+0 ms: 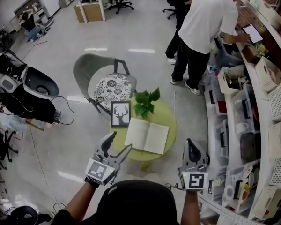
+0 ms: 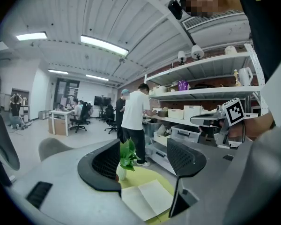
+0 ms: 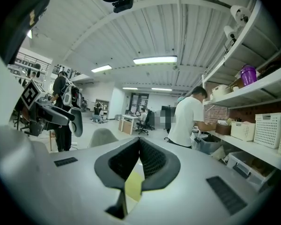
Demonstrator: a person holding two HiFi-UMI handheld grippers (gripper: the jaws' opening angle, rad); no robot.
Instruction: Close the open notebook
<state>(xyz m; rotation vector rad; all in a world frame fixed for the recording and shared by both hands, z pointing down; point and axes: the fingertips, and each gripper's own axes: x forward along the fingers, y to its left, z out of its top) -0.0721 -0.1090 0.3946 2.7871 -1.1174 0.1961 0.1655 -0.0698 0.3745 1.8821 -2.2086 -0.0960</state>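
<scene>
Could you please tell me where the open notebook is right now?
In the head view the notebook lies open on the round green table, right of the framed deer picture and on the person's side of the potted plant.

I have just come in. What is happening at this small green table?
A person holds two grippers over a round table, about to close a notebook that lies open and flat on it. The left gripper is open near the notebook's left edge without touching it. The right gripper is shut and empty, off to the right. A plant and a picture frame stand behind the notebook.
</scene>
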